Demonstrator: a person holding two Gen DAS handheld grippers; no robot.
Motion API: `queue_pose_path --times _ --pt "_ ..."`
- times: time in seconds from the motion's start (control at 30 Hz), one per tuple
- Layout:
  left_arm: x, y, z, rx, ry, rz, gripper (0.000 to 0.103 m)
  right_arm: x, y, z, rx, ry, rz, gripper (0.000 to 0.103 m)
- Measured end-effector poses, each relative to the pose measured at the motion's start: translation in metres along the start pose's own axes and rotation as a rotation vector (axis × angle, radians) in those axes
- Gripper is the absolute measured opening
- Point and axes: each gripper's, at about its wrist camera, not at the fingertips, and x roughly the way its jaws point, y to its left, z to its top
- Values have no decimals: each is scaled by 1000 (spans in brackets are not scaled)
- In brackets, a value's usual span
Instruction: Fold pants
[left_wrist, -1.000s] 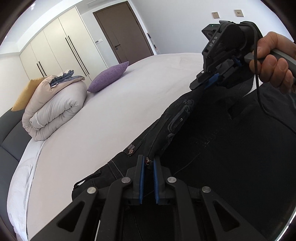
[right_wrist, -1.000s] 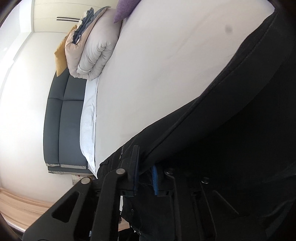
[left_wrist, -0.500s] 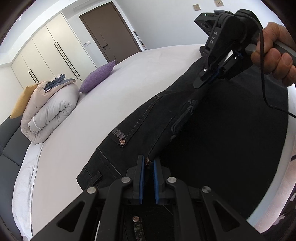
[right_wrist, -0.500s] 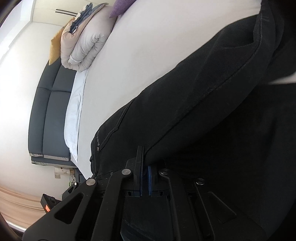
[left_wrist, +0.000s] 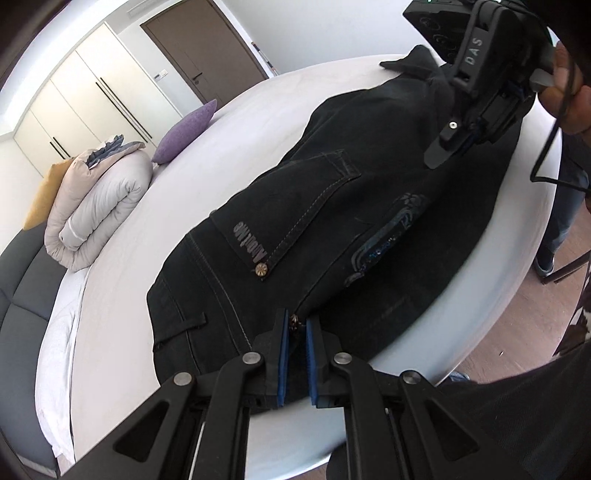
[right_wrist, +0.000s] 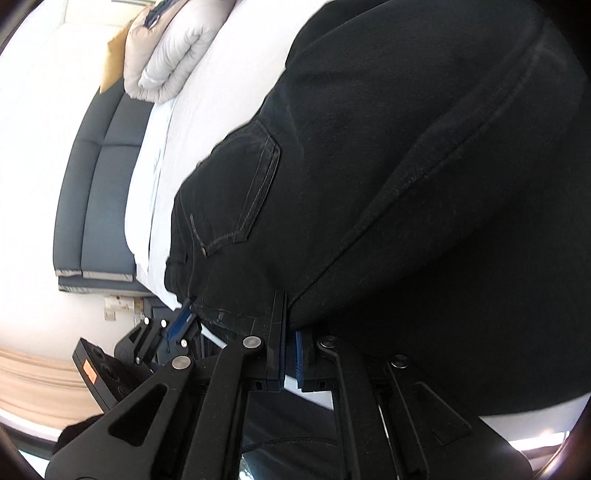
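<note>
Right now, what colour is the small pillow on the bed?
Purple. The pillow shows best in the left wrist view.

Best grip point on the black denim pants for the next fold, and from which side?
Take the black denim pants at the folded edge near the waistband, approached from the bed's near edge: layers stack there into a firm seam. Left gripper and right gripper already pinch that edge.

Both cameras sit very close above the pants (left_wrist: 332, 229) near the bed's (left_wrist: 229, 155) edge, facing the far end.
</note>
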Motion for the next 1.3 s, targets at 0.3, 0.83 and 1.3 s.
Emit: queue_pose_path --times 0.3,0.83,1.3 --pt "4 2 -14 -21 16 -2 9 21 27 -41 -58 24 -30 2" --pt "10 -2 -27 -84 44 6 26 68 90 22 -121 25 -70 2" --pt "74 38 85 -585 50 -236 53 55 86 24 -38 20 65 11"
